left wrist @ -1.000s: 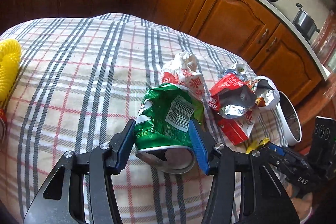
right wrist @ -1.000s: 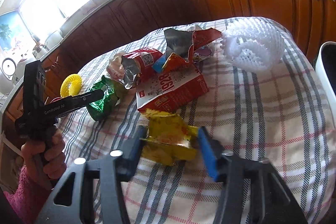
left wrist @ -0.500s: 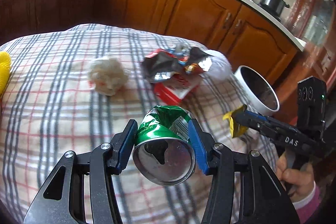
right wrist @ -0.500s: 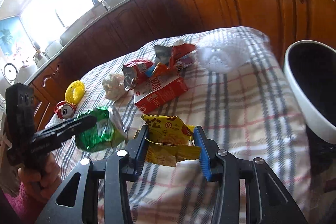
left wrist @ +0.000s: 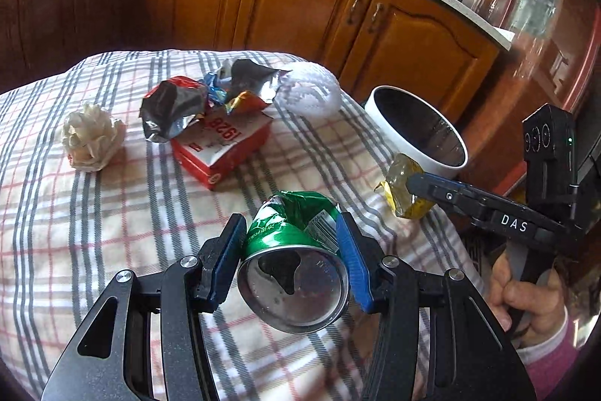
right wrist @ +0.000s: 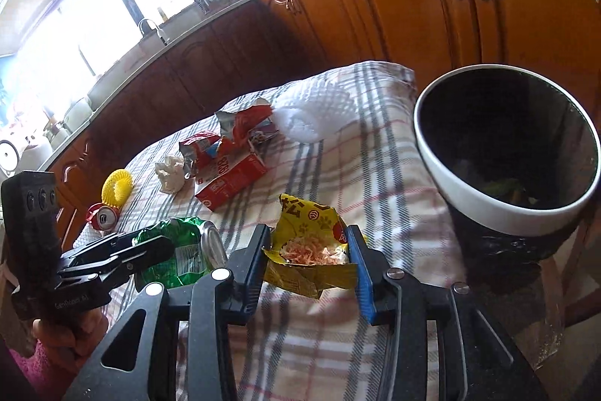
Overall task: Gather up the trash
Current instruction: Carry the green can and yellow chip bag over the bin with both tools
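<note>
Crushed green can (left wrist: 293,250) clamped in left gripper (left wrist: 291,252); crinkled yellow foil wrapper (right wrist: 311,250) clamped in right gripper (right wrist: 310,262).

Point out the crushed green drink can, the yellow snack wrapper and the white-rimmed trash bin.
Crushed green drink can (left wrist: 296,232): left wrist view, crumpled side.
Yellow snack wrapper (right wrist: 308,220): right wrist view, printed front.
White-rimmed trash bin (right wrist: 484,209): right wrist view, near rim.

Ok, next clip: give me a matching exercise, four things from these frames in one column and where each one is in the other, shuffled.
Things:
1. green can
2. yellow wrapper
3. red carton
4. white bin

Places:
A. lying on the plaid cloth, under crumpled foil packets
B. between the left tongs
C. beside the table's edge, mouth open
D. between the right tongs

Pairs: 1-B, 2-D, 3-A, 4-C
</note>
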Demonstrator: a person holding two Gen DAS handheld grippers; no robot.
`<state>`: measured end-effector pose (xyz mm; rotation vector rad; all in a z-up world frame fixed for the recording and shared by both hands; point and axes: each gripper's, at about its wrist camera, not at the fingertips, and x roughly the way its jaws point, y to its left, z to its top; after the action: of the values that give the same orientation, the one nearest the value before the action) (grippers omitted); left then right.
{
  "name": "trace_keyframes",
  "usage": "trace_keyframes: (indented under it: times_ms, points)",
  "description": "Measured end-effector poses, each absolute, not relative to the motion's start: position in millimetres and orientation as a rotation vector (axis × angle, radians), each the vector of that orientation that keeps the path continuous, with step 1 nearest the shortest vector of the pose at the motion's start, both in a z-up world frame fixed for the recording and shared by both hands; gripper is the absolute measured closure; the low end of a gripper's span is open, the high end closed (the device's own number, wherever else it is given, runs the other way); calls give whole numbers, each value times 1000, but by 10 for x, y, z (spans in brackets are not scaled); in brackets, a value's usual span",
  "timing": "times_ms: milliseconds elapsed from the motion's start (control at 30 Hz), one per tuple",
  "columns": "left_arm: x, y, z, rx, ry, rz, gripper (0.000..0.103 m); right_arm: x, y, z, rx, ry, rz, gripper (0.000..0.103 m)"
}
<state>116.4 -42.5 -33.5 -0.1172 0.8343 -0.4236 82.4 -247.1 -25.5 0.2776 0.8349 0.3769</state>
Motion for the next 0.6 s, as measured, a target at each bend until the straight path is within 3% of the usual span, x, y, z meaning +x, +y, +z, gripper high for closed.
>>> trace_keyframes:
  times_ms: [333, 600]
  points:
    - [1229, -711, -244, -87, 824, -468, 53, 780, -2835, -149, 308, 790, 331, 61]
    - [1218, -822, -524, -54, 954, -482, 52, 758, -2917, -197, 328, 798, 338, 61]
